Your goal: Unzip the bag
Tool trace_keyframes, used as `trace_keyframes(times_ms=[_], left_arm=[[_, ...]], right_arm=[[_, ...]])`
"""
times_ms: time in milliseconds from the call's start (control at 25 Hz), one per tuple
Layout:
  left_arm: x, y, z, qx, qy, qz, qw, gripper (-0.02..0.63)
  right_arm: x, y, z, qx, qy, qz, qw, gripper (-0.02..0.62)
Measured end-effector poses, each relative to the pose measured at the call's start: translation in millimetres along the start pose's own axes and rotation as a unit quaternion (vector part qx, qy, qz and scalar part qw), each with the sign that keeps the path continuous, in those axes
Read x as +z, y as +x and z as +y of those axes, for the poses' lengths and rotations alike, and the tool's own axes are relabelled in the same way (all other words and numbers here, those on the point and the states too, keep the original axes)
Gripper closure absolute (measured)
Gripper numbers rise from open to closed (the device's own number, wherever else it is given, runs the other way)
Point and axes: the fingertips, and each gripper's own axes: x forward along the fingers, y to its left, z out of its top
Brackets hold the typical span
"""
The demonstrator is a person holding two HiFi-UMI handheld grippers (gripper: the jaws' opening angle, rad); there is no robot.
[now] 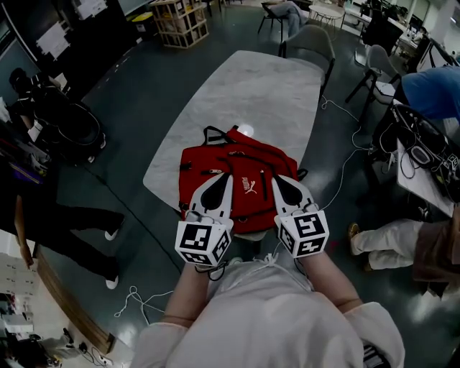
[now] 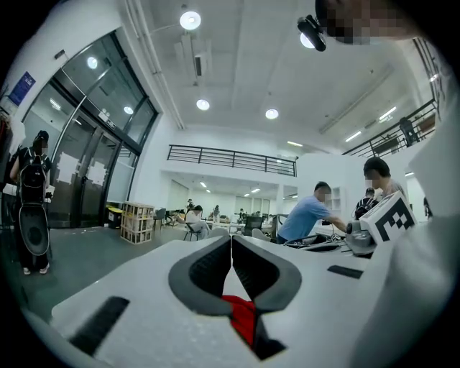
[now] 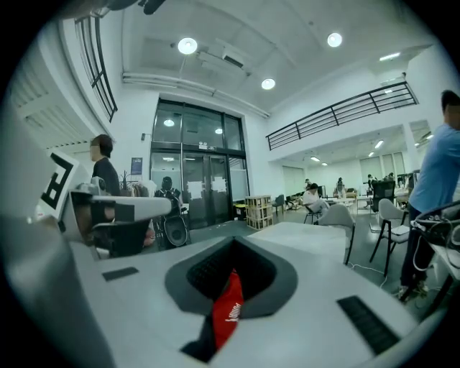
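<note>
Pale worktop stretched toward twelve o'clock, red bag lay flat at its six o'clock end, I saw my left tool shut on red fabric at the bag's seven o'clock, my right tool pinched a red strip at five o'clock.

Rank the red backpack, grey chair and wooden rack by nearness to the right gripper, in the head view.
1. red backpack, pinched by the right gripper.
2. grey chair, at the far end of the table.
3. wooden rack, farther off, upper left.
</note>
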Motion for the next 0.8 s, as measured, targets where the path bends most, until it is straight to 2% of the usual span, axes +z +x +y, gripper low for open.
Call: trace_keyframes(times_ms=[800], left_arm=[[-7.3, -7.9, 10.4, -0.005, -0.011, 0.014, 0.9998, 0.583]], right_arm=[[0.6, 1.9, 15.7, -0.01, 0.002, -0.002, 1.0, 0.569]])
